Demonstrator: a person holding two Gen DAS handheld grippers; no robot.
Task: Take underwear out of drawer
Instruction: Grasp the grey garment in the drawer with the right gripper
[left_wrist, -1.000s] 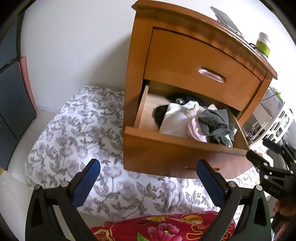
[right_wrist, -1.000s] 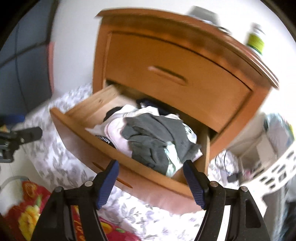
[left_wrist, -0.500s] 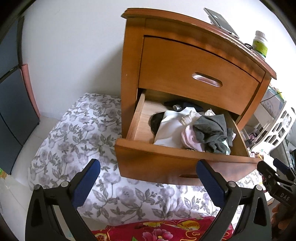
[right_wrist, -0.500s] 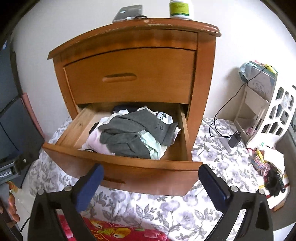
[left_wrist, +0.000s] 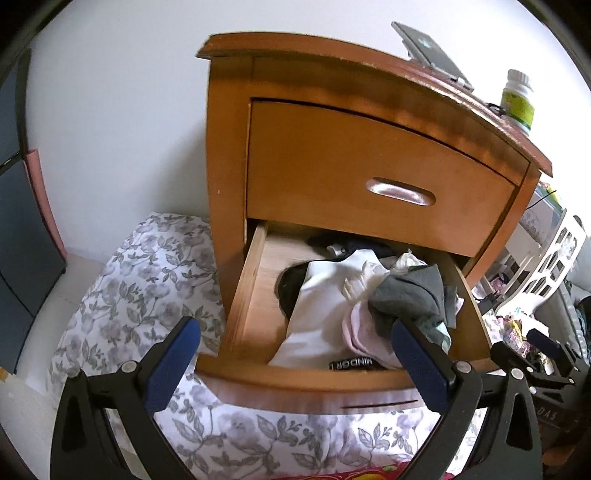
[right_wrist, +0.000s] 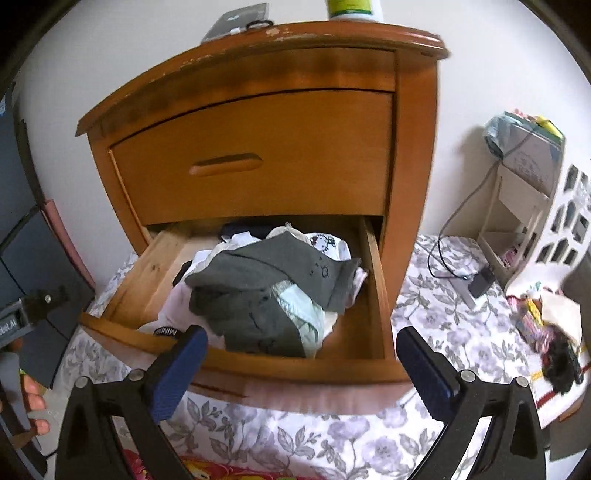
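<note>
the nightstand (right_wrist: 258, 122) is glossy orange-brown wood with curved drawer fronts and a chipped top edge, sitting on a quilt (right_wrist: 436, 321) printed with grey flowers and leaves. top drawer (right_wrist: 255, 155) is closed, with an oval recessed pull. the bottom drawer (right_wrist: 295, 369) is pulled out, pale raw wood inside, and stuffed with a soft crumpled heap of underwear (right_wrist: 266, 288): a dark grey knit piece on top, a mint-and-white bit under it, pale pink and white cotton to the left, plus a black waistband with white lettering (can only read part of it). on the nightstand top there's a flat phone-like slab (left_wrist: 430, 51) and a white bottle with a green label (left_wrist: 517, 101).

right gripper (right_wrist: 299, 354) is spread wide with nothing between its blue pads, having just opened up; the pile lies just beyond and above it in view. left gripper (left_wrist: 295, 354) is also wide and empty, hovering near the drawer's front edge, clothes just ahead of it.
</note>
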